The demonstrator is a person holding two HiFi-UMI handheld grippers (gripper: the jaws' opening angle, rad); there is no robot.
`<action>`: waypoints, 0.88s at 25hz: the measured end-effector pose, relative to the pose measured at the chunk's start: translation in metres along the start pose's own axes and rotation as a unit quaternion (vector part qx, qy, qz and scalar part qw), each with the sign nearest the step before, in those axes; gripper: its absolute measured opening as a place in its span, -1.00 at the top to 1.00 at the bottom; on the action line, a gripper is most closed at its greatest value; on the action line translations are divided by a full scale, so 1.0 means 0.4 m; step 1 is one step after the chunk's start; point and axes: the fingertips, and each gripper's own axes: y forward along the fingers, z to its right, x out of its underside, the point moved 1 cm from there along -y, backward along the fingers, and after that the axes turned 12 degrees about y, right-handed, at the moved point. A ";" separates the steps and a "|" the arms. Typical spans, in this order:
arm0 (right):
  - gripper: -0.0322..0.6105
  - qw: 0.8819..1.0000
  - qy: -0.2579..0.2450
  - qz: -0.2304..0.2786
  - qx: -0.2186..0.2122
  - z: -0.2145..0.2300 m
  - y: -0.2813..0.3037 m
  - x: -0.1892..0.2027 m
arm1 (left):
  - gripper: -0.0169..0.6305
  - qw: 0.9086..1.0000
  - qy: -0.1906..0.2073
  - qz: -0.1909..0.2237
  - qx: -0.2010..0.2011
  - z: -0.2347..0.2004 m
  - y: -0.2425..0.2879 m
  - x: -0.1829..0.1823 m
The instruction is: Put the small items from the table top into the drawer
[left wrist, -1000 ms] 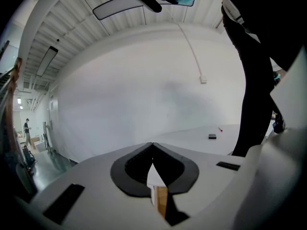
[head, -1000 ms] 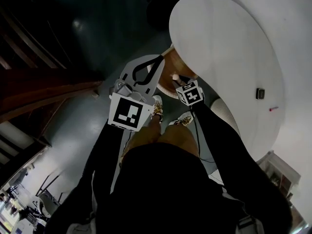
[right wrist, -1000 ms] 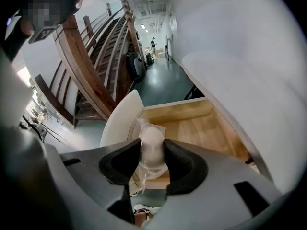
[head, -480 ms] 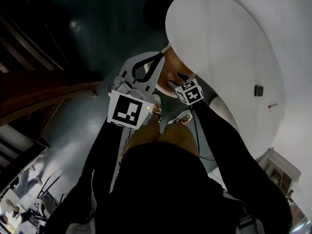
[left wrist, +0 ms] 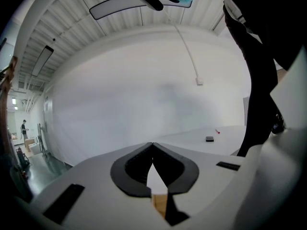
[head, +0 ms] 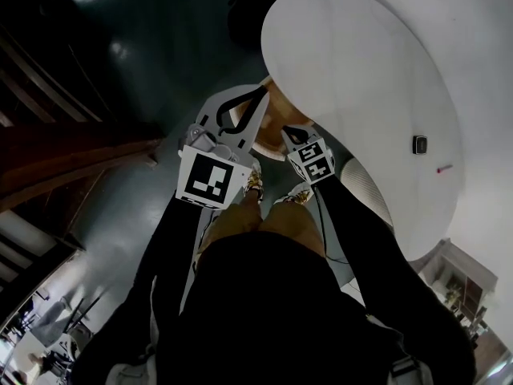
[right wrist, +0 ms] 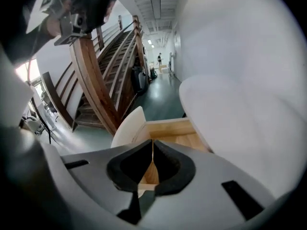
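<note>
While the left gripper's (left wrist: 152, 143) jaws are together, the right gripper's (right wrist: 152, 140) have just closed, empty, above the drawer (right wrist: 168, 127); a black item (head: 419, 144) and a red item (head: 443, 169) lie near the worktop's (head: 361, 79) edge.

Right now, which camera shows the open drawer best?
The right gripper view: the wooden drawer lies open straight ahead, with its inside visible. The head view shows only part of it, and the left gripper view shows just a sliver of wood.

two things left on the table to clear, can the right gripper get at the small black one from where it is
Probably yes. Only bare table top lies between the right gripper over the drawer and the small black item. Its jaws have just closed with nothing between them, so they must open first.
</note>
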 end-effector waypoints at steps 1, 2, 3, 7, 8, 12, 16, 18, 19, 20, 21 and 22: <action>0.80 1.000 0.002 0.022 0.003 -0.002 -0.026 -0.020 | 0.90 1.000 0.002 0.003 0.002 0.003 0.005 -0.008; 0.81 0.999 0.007 0.043 0.005 -0.004 -0.055 -0.041 | 0.90 1.000 0.005 0.008 0.003 0.005 0.011 -0.017; 0.81 0.998 0.014 0.063 0.006 -0.007 -0.084 -0.065 | 0.90 1.000 0.008 0.014 0.006 0.007 0.018 -0.028; 0.82 0.989 0.019 0.144 0.017 -0.003 -0.221 -0.163 | 0.90 0.999 0.014 0.025 0.022 0.024 0.051 -0.061; 0.82 0.986 0.020 0.166 0.025 0.004 -0.262 -0.186 | 0.90 0.999 0.015 0.027 0.025 0.031 0.062 -0.071; 0.82 0.963 0.036 0.258 0.073 0.069 -0.442 -0.265 | 0.90 0.998 0.020 0.043 0.038 0.069 0.107 -0.136; 0.82 0.933 0.034 0.336 0.123 0.122 -0.649 -0.313 | 0.90 0.996 0.033 0.055 0.054 0.133 0.158 -0.217; 0.82 0.917 0.028 0.369 0.146 0.150 -0.754 -0.320 | 0.90 0.995 0.038 0.065 0.067 0.175 0.195 -0.263; 0.82 0.910 0.020 0.382 0.158 0.162 -0.806 -0.322 | 0.90 0.994 0.040 0.071 0.075 0.199 0.213 -0.288; 0.82 0.904 0.011 0.392 0.170 0.174 -0.857 -0.322 | 0.90 0.993 0.043 0.078 0.082 0.223 0.229 -0.313; 0.82 0.898 0.005 0.401 0.183 0.187 -0.905 -0.318 | 0.90 0.991 0.047 0.085 0.090 0.249 0.243 -0.338; 0.82 0.891 0.004 0.410 0.195 0.202 -0.952 -0.312 | 0.90 0.990 0.051 0.091 0.096 0.274 0.257 -0.361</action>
